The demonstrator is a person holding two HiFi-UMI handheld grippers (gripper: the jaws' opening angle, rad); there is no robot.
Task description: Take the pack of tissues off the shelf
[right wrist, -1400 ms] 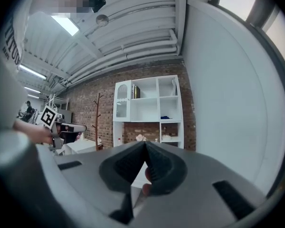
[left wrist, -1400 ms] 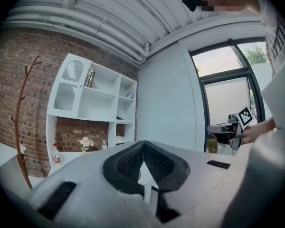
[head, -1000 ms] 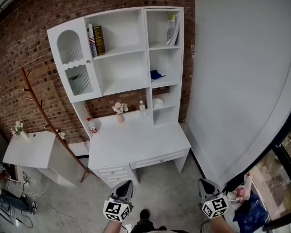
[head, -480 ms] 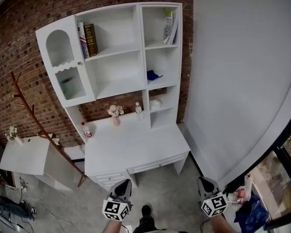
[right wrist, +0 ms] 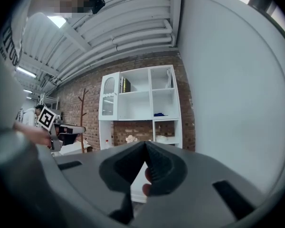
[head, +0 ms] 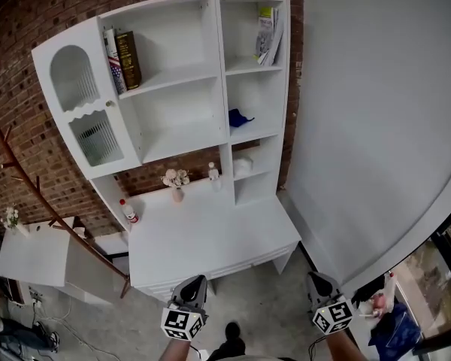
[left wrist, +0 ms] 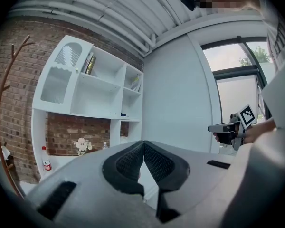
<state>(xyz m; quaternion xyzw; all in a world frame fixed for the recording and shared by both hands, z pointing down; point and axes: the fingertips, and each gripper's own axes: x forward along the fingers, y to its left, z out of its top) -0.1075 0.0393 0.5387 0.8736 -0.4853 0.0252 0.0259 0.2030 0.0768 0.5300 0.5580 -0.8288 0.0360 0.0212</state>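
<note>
Only the head view takes in the far left: a low white side table (head: 30,254) with a small plant (head: 11,216) on it, and a brown coat stand (head: 98,258) slanting past. In the white shelf unit (head: 219,66) over the desk (head: 210,232), the arched-door cabinet (head: 71,81) comes first. Next are two books (head: 122,60) upright in the top middle bay, and then the right-hand column. It has booklets (head: 267,36) leaning in its top cubby, a blue thing (head: 239,117) in the middle one, and what looks like the pack of tissues (head: 243,164), white, in the lowest — well apart from both grippers. On the desk stand a red-capped bottle (head: 126,211), a vase of flowers (head: 176,181) and a small clear bottle (head: 213,173). The left gripper (head: 196,280) has its jaws pressed together on nothing; the right gripper (head: 314,279) is likewise closed and empty. Each gripper view catches the other gripper off to its side — and the ceiling pipes (left wrist: 109,13), which the head view misses
</note>
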